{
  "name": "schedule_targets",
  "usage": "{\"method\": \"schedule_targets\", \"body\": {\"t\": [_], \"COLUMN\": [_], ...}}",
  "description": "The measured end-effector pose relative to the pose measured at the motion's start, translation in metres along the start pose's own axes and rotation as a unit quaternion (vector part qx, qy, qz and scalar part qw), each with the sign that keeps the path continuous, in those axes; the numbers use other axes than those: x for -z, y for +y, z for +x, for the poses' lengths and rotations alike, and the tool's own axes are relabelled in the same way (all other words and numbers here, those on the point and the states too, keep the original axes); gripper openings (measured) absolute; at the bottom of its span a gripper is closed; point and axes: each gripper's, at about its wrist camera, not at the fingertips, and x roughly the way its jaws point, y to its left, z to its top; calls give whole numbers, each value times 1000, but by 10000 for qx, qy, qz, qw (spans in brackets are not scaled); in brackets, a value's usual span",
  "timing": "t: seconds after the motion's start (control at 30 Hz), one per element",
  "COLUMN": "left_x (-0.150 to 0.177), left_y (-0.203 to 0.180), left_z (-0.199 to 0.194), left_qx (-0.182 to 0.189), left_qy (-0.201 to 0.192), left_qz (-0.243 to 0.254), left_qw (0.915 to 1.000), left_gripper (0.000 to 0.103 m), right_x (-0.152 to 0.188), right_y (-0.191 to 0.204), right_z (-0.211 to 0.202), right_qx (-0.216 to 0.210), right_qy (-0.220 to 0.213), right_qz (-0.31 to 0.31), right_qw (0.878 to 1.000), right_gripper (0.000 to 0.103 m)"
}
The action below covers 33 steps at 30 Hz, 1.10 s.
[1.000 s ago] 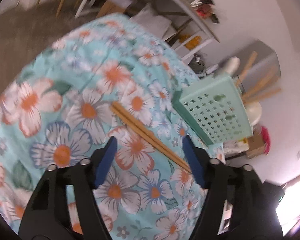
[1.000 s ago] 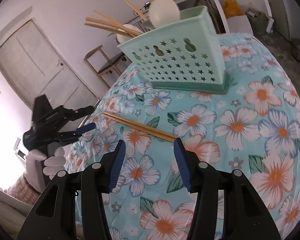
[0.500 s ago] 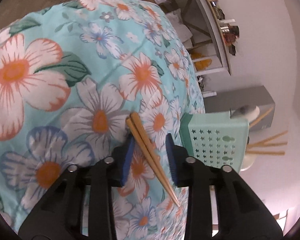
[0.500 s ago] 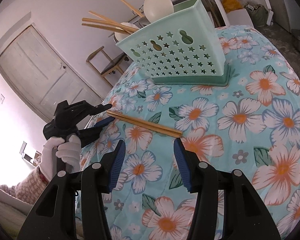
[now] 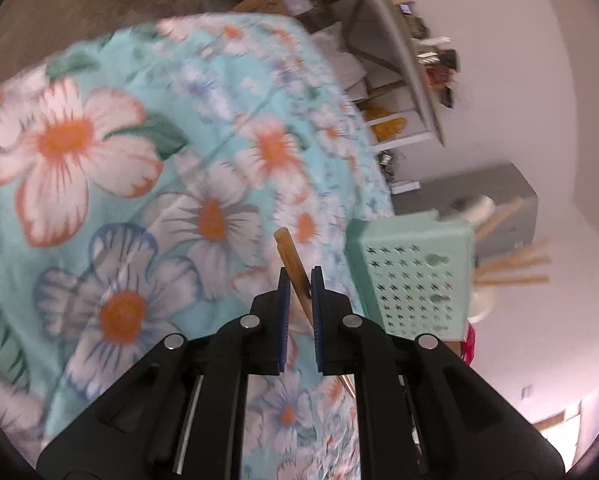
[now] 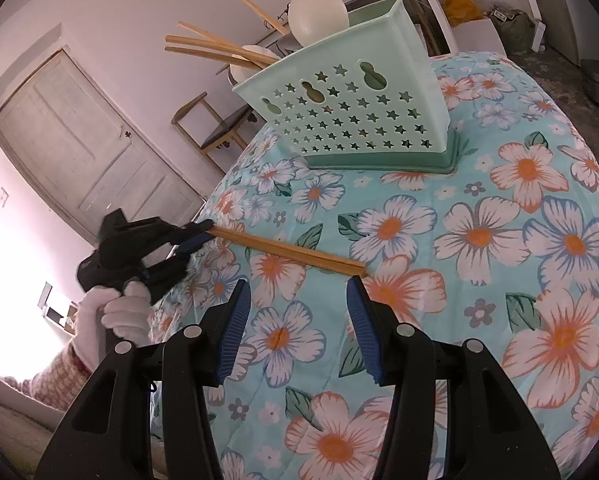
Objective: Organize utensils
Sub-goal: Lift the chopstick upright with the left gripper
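While the pair of long tan wooden chopsticks (image 6: pixel 287 249) lies across the flowery table, one end near its left edge, the left gripper (image 5: pixel 298 280) has just been closing and now pinches that end. The right gripper (image 6: pixel 297 308) hangs spread nearby, pointing toward the mint green star-holed plastic basket (image 6: pixel 355 116).

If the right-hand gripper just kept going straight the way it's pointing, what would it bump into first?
Probably the pair of chopsticks lying on the flowered tablecloth, just ahead of the open right gripper; the green utensil basket stands farther back. Depth is uncertain.
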Motion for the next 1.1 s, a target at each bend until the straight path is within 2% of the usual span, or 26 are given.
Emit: {"method": "schedule_targets", "body": {"t": [0.1,0.33,0.4,0.53,0.63,0.73,0.93,1.1], "left_x": [4,12,17,31,38,44,51,56], "left_y": [-23,-49,-62,-99,-113,-121,-130,-141], "left_z": [-19,-41,-48,-60,-64,-58,-45,-35], "left_qx": [-1,-53,37,171,316,302,338,341], "left_qy": [-181,-342,-432,-627,-635,-569,-406,-346], "left_qz": [720,1464,1831,2854,3193,3405,3526,3753], "left_qw": [9972,9886,9821,9562,9450,9380,9343,9256], "left_gripper": [9,9,9,8,7,7,7,7], "right_x": [0,1,1,0,0,0,0,0], "right_y": [0,4,6,5,4,5,1,-5], "right_z": [1,4,4,4,4,4,-3,-9], "right_qx": [-5,-18,-13,10,15,19,53,98], "right_qy": [0,50,51,44,40,46,-9,-56], "right_qz": [3,-28,-37,-11,-2,-23,7,69], "right_qw": [10000,10000,10000,10000,10000,10000,10000,9999], "right_gripper": [49,49,49,49,49,49,49,49]}}
